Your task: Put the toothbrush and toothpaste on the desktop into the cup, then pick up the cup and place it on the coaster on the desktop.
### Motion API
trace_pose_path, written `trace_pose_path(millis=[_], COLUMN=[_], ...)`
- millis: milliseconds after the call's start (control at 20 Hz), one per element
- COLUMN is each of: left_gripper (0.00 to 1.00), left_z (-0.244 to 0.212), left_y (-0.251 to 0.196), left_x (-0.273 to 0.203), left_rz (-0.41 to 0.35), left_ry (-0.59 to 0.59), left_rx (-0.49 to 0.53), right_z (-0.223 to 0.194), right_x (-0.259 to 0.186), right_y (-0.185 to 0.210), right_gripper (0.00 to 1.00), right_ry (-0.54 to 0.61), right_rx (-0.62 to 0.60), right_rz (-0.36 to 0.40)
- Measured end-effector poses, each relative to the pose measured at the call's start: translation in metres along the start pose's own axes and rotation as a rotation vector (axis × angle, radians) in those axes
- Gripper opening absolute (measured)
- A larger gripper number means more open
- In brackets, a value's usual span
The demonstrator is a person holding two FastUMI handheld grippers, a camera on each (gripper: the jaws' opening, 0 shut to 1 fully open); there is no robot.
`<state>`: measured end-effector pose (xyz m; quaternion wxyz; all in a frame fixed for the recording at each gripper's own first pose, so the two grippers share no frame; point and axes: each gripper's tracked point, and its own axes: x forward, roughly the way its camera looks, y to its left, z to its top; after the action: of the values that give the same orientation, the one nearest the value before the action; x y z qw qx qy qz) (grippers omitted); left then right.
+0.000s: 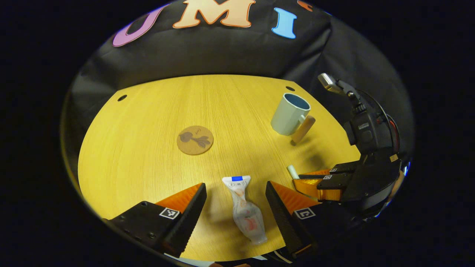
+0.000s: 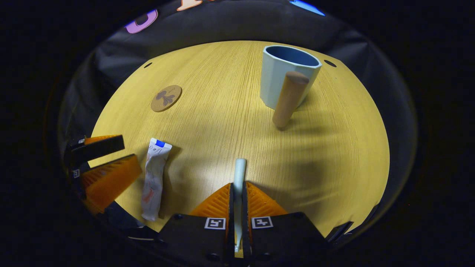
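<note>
1. Count: one toothpaste tube (image 1: 245, 209), one toothbrush (image 2: 239, 174), one cup (image 2: 287, 76), one coaster (image 1: 195, 139) and two grippers, all on or over one round counter (image 1: 148, 122).
2. The counter is yellow wood with straight grain and small dark holes near its far edge.
3. The cup is pale with a blue inside, faceted walls and a wooden peg-like handle (image 2: 288, 99); it stands upright toward the far right of the counter, well apart from the coaster.
4. The coaster is a flat, round, cork-coloured disc with a dark plant motif, lying bare near the middle.
5. The toothpaste is a soft, crumpled white tube with a blue mark at its flat end, lying on the counter.
6. The left gripper (image 1: 235, 211) hangs low over the counter, jaws wide, with the tube between them and touching neither.
7. The right gripper (image 2: 237, 202) is just beside it, jaws narrow and clamped on the pale toothbrush, whose rounded end sticks out forward toward the cup.
</note>
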<state>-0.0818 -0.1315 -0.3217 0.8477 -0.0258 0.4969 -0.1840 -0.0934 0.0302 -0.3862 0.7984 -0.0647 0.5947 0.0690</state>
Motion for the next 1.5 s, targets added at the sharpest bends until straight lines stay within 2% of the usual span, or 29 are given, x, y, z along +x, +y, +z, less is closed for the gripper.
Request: trace_pose_path(millis=[400,450,500,550,600,750,800,900,950,1050,1250,1500], left_gripper=[0.95,0.90,0.89,0.78,0.74,0.52,0.49,0.35,0.24,0.20,0.16,0.15], left_z=[-0.035,-0.036,-0.034,-0.033,-0.033,-0.032,-0.032,-0.032,-0.028,-0.030,-0.030,-0.030], left_y=[0.006,0.007,0.007,0.006,0.008,0.012,0.014,0.019,0.019,0.019,0.021,0.020], left_x=[0.026,0.027,0.031,0.031,0.033,0.033,0.033,0.034,0.035,0.034,0.034,0.034], left_rz=[0.024,0.029,0.031,0.025,0.026,0.030,0.031,0.025,0.010,-0.013,-0.040,-0.033], left_ry=[0.139,0.146,0.137,0.136,0.134,0.124,0.119,0.108,0.096,0.098,0.095,0.093], left_rx=[-0.027,-0.023,-0.013,-0.005,-0.003,-0.003,-0.002,0.001,-0.003,-0.028,-0.065,-0.023], right_z=[0.000,0.001,0.000,0.000,0.000,0.000,0.000,0.000,0.001,0.001,0.001,0.010], right_x=[0.000,0.000,0.000,0.001,0.001,0.001,0.001,0.000,0.001,0.001,-0.002,-0.014], right_y=[0.001,0.001,0.000,0.000,0.000,0.000,0.000,0.000,0.000,0.000,0.001,-0.004], right_gripper=[0.11,0.11,0.11,0.11,0.11,0.11,0.09,0.11,0.11,0.11,0.11,0.11], right_ry=[-0.004,-0.005,-0.009,-0.014,-0.018,-0.021,-0.022,-0.029,-0.033,-0.040,-0.058,-0.095], right_rx=[0.007,-0.001,-0.009,-0.018,-0.026,-0.034,-0.037,-0.035,-0.035,-0.033,0.068,0.117], right_rz=[0.008,0.009,0.007,0.005,0.002,-0.001,0.001,0.002,0.003,0.011,0.045,0.069])
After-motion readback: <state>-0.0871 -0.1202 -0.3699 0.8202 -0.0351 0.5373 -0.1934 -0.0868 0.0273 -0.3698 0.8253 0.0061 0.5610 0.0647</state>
